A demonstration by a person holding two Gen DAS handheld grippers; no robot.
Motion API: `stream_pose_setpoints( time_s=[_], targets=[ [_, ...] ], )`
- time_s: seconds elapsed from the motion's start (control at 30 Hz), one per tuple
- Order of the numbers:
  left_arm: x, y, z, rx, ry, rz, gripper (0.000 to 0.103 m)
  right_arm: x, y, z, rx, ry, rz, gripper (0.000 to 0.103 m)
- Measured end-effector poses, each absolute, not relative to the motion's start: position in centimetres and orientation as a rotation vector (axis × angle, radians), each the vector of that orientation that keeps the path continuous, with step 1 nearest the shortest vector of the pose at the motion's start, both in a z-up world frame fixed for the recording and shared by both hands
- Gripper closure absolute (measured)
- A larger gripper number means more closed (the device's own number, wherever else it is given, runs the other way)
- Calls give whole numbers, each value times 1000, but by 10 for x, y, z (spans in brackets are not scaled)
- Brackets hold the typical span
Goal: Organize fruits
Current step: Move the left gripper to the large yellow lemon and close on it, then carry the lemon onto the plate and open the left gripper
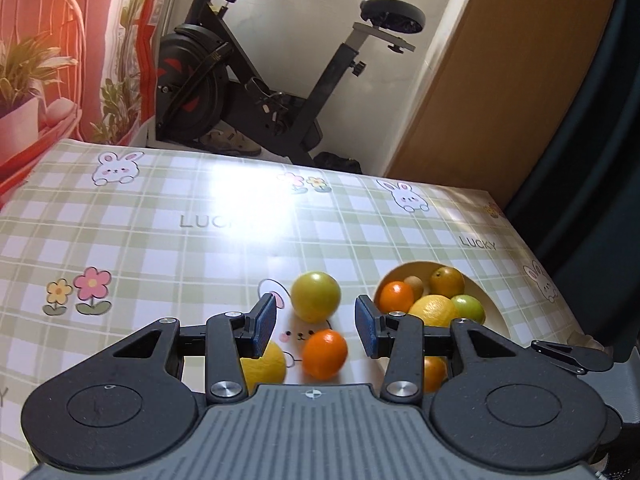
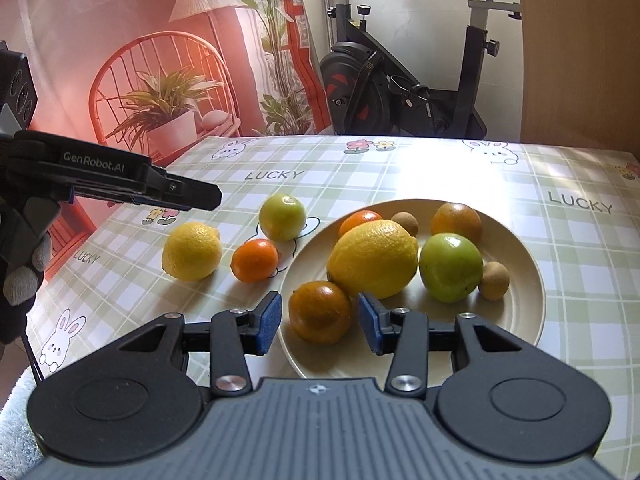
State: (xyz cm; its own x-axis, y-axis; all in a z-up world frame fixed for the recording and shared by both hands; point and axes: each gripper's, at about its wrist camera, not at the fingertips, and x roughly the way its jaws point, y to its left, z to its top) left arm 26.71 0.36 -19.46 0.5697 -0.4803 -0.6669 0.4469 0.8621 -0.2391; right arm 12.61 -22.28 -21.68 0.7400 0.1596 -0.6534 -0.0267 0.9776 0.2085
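A cream plate point(image 2: 516, 312) holds several fruits: a big lemon point(image 2: 374, 258), a green apple point(image 2: 450, 267), oranges and small brown fruits. On the tablecloth left of it lie a lemon point(image 2: 192, 251), a small orange point(image 2: 255, 260) and a yellow-green apple point(image 2: 282, 217). My right gripper point(image 2: 318, 322) is open, its pads either side of a dark orange point(image 2: 320, 312) at the plate's near rim. My left gripper point(image 1: 316, 328) is open above the small orange point(image 1: 324, 354), with the apple point(image 1: 316, 297) beyond and the lemon point(image 1: 266, 366) under its left finger. The plate point(image 1: 494, 312) is at its right.
The table has a green checked cloth point(image 2: 440, 168) with rabbits and "LUCKY" print. An exercise bike point(image 2: 400, 92) stands behind the far edge. A printed backdrop point(image 2: 140, 60) hangs at the left. The left gripper's body point(image 2: 120, 180) hovers over the table's left side.
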Motion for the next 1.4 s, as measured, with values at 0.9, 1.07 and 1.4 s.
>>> stream_pose_setpoints(
  time_s=[0.9, 1.07, 1.4],
  targets=[
    [298, 45, -248, -124, 921, -609, 40, 228, -107, -250, -29, 827, 348, 41],
    [299, 45, -260, -130, 953, -618, 39, 238, -105, -258, -15, 847, 363, 37],
    [294, 46, -270, -141, 958, -609, 42, 246, -97, -266, 1, 870, 356, 36]
  ],
)
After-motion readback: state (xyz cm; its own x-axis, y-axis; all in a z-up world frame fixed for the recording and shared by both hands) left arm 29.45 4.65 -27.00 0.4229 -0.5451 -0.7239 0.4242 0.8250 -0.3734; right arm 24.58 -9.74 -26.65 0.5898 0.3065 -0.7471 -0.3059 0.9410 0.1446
